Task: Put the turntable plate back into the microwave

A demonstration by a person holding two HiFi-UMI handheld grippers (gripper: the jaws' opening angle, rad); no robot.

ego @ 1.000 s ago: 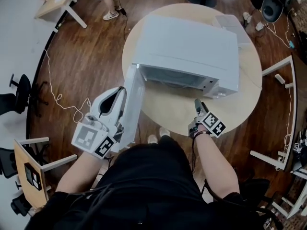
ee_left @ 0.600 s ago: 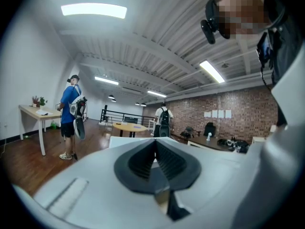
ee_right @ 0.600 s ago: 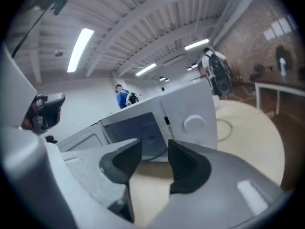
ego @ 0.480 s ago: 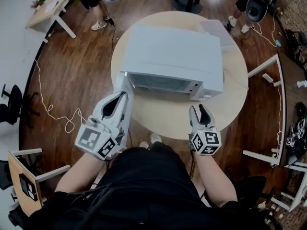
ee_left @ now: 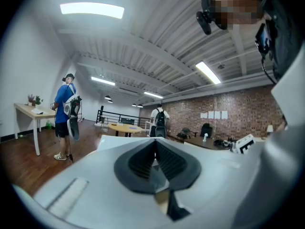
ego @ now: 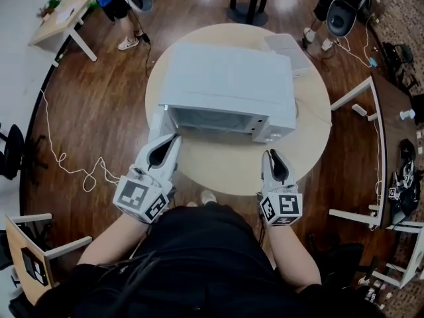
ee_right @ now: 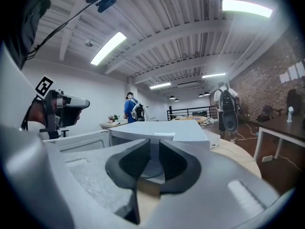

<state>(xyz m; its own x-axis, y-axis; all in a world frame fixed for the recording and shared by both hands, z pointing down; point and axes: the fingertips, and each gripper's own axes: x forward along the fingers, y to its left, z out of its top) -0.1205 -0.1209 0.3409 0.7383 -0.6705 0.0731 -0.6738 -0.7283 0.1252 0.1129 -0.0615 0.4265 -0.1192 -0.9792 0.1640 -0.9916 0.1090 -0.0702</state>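
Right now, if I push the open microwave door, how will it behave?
The door looks a stiff panel hinged at the left side of the microwave, so it should probably swing, not bend. The boxy microwave sits flat on the table and looks heavy; it likely stays put.

Microwave [ego: 228,85] is sitting on the round table [ego: 225,167], with bare tabletop lying before it. Its door [ego: 159,121] is hanging open at the front left corner. A flat tray [ego: 285,45] is lying on the table just behind the microwave's right rear. A desk [ego: 63,15] is standing well apart, far left.
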